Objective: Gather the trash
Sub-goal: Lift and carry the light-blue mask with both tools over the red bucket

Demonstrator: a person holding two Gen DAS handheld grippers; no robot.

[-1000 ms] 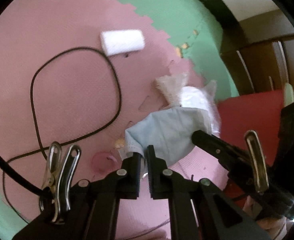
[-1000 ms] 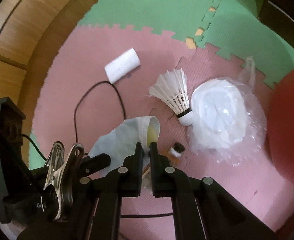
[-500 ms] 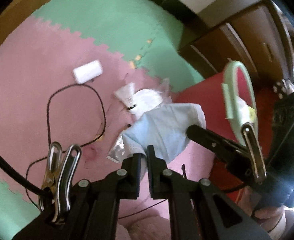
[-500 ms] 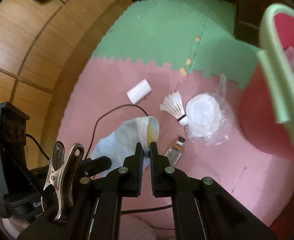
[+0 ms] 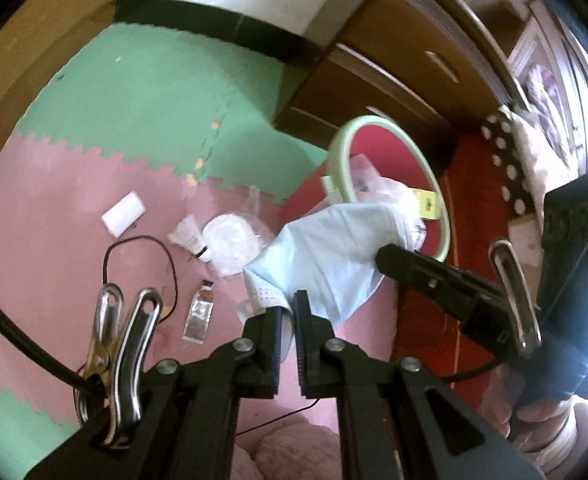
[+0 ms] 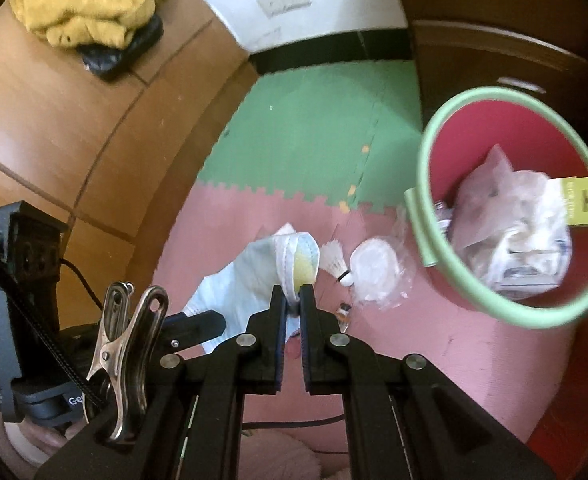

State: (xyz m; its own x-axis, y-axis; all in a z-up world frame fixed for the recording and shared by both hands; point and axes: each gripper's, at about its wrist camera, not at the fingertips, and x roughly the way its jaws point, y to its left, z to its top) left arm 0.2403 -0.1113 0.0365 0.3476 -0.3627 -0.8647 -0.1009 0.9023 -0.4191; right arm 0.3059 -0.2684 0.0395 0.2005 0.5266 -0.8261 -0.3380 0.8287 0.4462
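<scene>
A light blue face mask hangs stretched in the air between both grippers. My left gripper is shut on one end of it; my right gripper is shut on the other end, and shows as a black arm in the left wrist view. A red bin with a pale green rim holds plastic and paper trash and stands to the right. On the pink mat below lie a shuttlecock, a clear bag with a white lid, a small tube and a white roll.
A thin black cord loops on the pink mat. Green mat tiles lie beyond, up to a white wall with a black skirting. A dark wooden drawer unit stands behind the bin. A yellow garment lies on wooden furniture at left.
Both grippers have risen high above the mat with the mask held between them. The floor items look smaller, and the red bin has come into view on the right.
</scene>
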